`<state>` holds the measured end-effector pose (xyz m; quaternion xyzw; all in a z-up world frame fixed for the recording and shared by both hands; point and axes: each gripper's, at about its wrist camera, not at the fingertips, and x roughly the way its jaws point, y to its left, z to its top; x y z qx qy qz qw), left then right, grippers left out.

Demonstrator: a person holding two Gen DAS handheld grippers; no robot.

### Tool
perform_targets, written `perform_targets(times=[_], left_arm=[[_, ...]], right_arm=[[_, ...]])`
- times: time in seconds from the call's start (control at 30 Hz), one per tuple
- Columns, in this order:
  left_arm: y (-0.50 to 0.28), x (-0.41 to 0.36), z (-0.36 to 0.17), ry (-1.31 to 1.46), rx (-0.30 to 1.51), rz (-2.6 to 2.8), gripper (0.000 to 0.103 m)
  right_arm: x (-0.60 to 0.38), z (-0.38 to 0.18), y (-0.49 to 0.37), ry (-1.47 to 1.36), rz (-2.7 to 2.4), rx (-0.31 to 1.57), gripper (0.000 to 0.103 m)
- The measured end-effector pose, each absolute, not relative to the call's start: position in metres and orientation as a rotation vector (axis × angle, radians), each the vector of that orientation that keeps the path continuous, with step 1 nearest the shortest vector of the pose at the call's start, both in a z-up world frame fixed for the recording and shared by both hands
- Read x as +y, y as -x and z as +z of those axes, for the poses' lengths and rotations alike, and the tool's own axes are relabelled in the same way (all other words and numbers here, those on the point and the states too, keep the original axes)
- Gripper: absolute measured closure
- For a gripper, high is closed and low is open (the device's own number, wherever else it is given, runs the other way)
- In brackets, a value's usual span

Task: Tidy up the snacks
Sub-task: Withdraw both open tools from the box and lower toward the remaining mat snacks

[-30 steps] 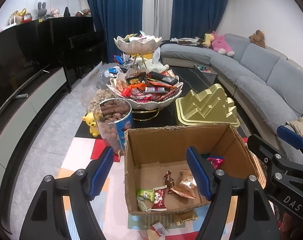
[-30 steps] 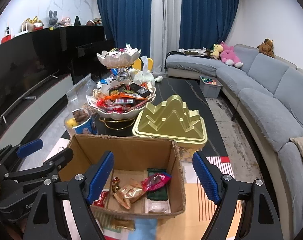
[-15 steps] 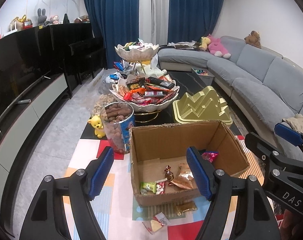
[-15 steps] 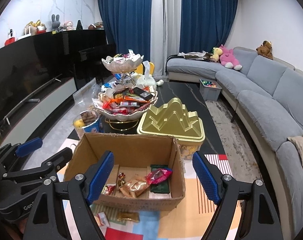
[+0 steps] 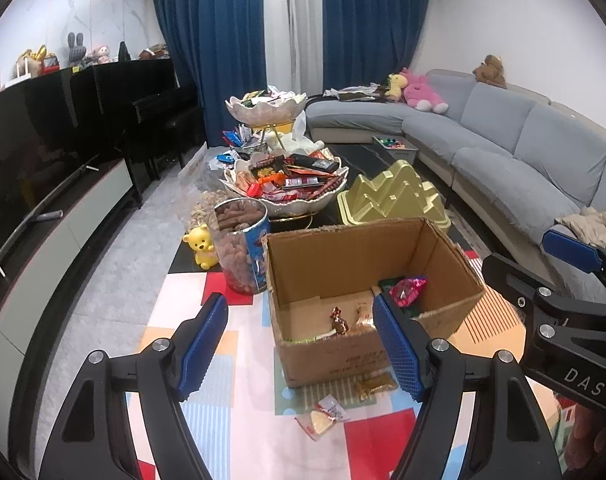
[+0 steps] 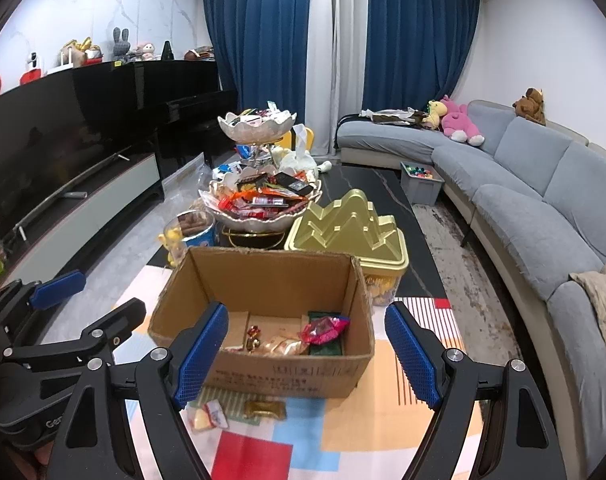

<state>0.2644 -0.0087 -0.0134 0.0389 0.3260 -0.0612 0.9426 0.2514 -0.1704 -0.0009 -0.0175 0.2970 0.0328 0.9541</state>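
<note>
Both claws are hanging spread and empty before the cardboard box (image 6: 263,372).
The left gripper (image 5: 299,350) and right gripper (image 6: 307,354) are between picks; next probably the loose wrapped snack (image 5: 325,418) lying just before the box.

Brown cardboard box (image 6: 263,280); gold tin (image 6: 347,228); blue curtains (image 6: 415,40); grey sofa (image 6: 543,184); multicoloured patchwork mat (image 6: 343,432).

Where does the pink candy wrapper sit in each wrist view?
Left wrist: pink candy wrapper right of centre, at the cardboard box's right inner wall.
Right wrist: wrapper just below centre, box's right half.
Shared landmark: gold mountain-shaped tin behind the box.
</note>
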Motion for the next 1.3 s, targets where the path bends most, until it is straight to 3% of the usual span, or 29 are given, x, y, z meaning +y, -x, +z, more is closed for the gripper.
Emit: perform_targets(times=[1.3], left_arm=[[-0.221, -0.003, -0.116, -0.318, 0.698, -0.394, 0.029]], right_arm=[[-0.131, -0.108, -0.211, 0.113, 0.128, 0.693, 0.022]])
